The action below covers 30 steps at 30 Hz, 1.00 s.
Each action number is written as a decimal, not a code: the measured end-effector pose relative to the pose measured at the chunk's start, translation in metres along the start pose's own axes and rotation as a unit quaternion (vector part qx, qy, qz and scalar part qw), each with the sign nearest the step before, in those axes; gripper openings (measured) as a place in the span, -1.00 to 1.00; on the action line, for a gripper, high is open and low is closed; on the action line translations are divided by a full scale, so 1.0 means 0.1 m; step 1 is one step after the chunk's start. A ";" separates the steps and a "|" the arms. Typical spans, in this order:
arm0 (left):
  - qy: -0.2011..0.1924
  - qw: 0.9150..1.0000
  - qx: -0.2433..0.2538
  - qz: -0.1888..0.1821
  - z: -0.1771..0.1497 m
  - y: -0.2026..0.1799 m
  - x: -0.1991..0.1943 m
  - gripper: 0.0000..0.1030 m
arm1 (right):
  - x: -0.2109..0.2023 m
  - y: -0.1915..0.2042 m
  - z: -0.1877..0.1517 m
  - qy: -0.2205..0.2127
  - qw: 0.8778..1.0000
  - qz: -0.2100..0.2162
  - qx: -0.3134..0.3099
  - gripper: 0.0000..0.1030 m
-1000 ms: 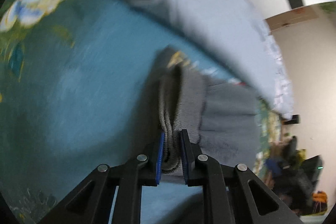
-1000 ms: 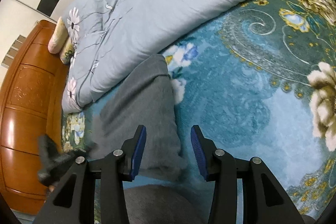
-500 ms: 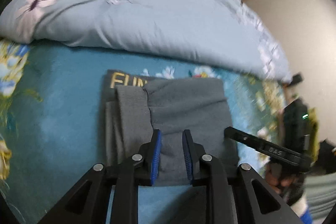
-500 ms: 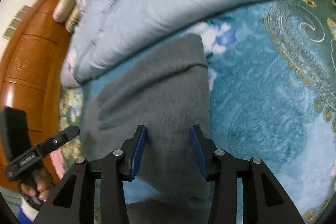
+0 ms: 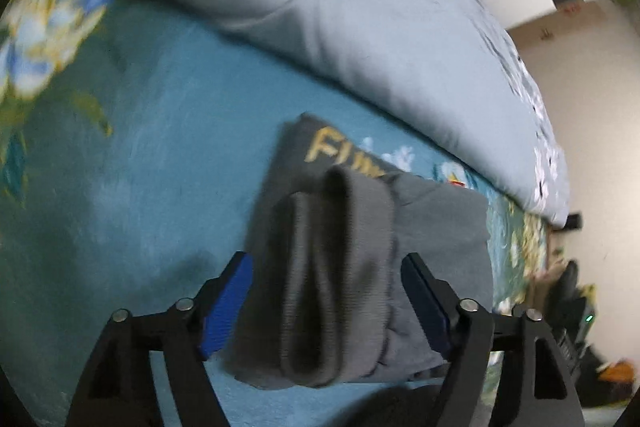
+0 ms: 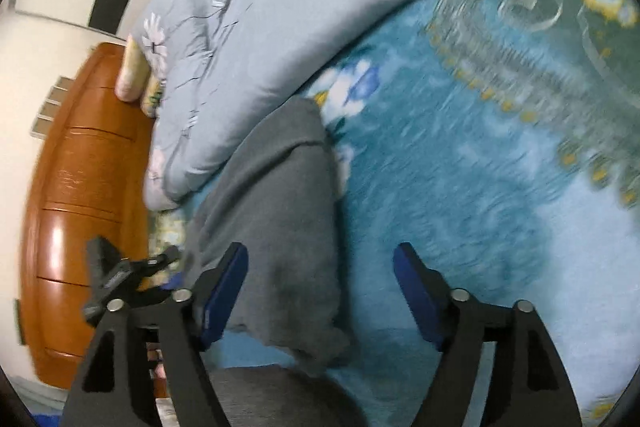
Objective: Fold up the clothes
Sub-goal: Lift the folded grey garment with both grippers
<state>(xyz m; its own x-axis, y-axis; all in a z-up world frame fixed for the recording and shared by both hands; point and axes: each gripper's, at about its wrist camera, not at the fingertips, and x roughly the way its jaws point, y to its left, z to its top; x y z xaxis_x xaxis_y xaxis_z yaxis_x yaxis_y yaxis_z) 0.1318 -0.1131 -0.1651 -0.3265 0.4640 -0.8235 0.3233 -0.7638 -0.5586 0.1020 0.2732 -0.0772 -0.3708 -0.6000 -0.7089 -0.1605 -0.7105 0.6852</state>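
The left gripper is standing with jaws wide apart, gripping nothing; the folded grey garment (yellow lettering partly showing) is lying on the teal bedspread directly ahead, its ribbed hem between the fingers. The right gripper is likewise spread, straddling the garment's edge.

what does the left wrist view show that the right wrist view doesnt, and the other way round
Only the left wrist view shows the yellow lettering on the grey garment and its ribbed cuff doubled over on top, lying between the open fingers of the left gripper.

Only the right wrist view shows the wooden headboard, a pillow against it, and the open right gripper, with the left gripper as a dark shape at lower left.

Both show the grey garment folded on the teal floral bedspread, beside the pale blue duvet.
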 end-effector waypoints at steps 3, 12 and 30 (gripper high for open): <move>0.017 1.000 -0.011 -0.003 -0.04 0.09 0.14 0.62 | 0.20 0.03 -0.02 0.022 1.000 0.020 -0.001 0.62; 0.033 0.999 -0.014 -0.030 -0.08 0.15 0.34 0.74 | 0.74 0.09 0.04 0.075 0.996 0.013 0.036 0.62; 0.028 0.997 0.061 -0.031 -0.19 -0.12 0.30 -0.22 | 0.80 0.63 0.01 0.080 0.993 -0.082 0.037 -0.27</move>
<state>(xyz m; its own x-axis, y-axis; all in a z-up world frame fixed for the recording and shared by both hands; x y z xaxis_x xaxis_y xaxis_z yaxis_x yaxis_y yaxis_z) 0.1347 -0.0815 -0.1846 -0.2908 0.5335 -0.7942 0.1925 -0.7805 -0.5948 0.0617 0.1806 -0.0903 -0.1844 -0.5338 -0.8252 -0.2749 -0.7781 0.5648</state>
